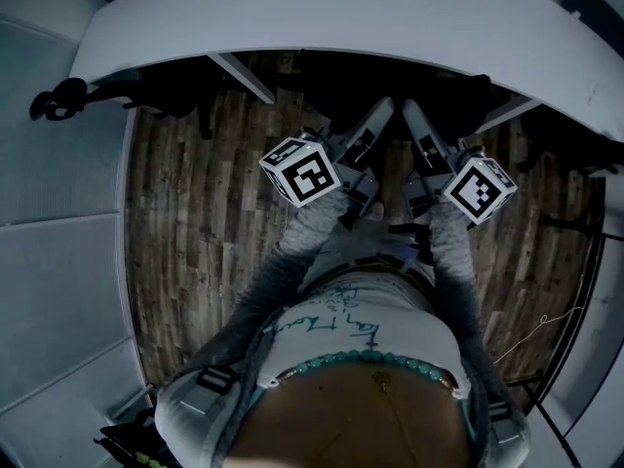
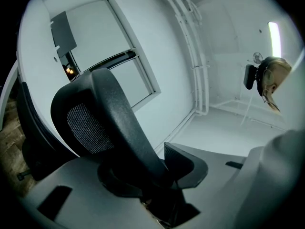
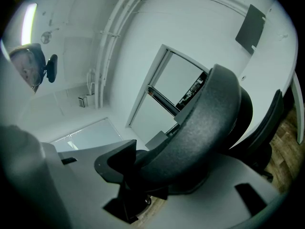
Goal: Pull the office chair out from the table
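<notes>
Nearest: the person's torso in a white printed top (image 1: 341, 334), with a string of turquoise beads (image 1: 361, 361) across it. Two grey knit sleeves (image 1: 292, 252) reach forward toward the curved white table (image 1: 341, 18).

The left gripper (image 1: 378, 115) and right gripper (image 1: 417, 120) run side by side, each with its marker cube. They converge at the table's near edge, tips in the shadow just under its rim.

Left gripper view: the hard plastic rim of the black mesh-backed office chair (image 2: 114, 118) passes down between the jaws. The black pad (image 2: 188, 162) bears on it from one side and the grey jaw body from the other. Jaws clamped on the rim.

Right gripper view: mirror of the same. The chair's thick rim fills the gap, with the black pad (image 3: 114, 162) against it. Also clamped on the rim.

The chair stands pushed in, its back close against the table's near edge. The rest sits in darkness under the top; the head view gives no detail there.

Below the table, and to either side of it, lies a dark wood-plank floor (image 1: 195, 193).

Beyond the table is a white wall with a glazed panel in a dark frame (image 2: 124, 75). White pipes (image 2: 190, 42) run up beside it.
</notes>
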{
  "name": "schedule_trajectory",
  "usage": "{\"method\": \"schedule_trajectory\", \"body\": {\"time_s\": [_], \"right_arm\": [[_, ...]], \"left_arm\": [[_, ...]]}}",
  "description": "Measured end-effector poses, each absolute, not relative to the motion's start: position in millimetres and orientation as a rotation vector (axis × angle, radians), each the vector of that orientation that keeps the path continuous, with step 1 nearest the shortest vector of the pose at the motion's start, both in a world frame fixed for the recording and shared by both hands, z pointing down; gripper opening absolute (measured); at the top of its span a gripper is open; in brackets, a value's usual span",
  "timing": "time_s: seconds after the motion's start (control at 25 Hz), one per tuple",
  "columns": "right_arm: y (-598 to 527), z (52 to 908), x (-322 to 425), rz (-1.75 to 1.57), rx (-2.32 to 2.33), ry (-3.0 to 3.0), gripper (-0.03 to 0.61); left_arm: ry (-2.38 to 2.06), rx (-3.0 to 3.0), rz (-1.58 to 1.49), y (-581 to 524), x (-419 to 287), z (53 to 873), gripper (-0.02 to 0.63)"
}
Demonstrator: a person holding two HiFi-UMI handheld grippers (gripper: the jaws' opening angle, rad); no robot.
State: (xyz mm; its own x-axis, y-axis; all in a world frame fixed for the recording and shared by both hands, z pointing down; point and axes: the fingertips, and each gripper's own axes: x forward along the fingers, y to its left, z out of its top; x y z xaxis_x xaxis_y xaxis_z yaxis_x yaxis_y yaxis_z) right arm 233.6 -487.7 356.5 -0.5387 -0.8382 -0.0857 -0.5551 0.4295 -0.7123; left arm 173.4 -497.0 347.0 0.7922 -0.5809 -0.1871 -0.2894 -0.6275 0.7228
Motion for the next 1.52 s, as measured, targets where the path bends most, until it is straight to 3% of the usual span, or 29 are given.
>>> {"method": "schedule_trajectory", "body": {"time_s": [1.12, 1.52], "right_arm": [[-486.5, 364.4, 244.7, -0.931, -1.253, 2.181, 0.189], [-450.0, 359.9, 179.6, -0.911, -1.263, 2.183, 0.186]], "left_arm": [[-0.594, 2.233, -0.462, -499.2, 182.9, 353.7, 0.144], [-0.582, 2.236, -0.494, -462.8, 116.5, 349.4, 0.143]]}}
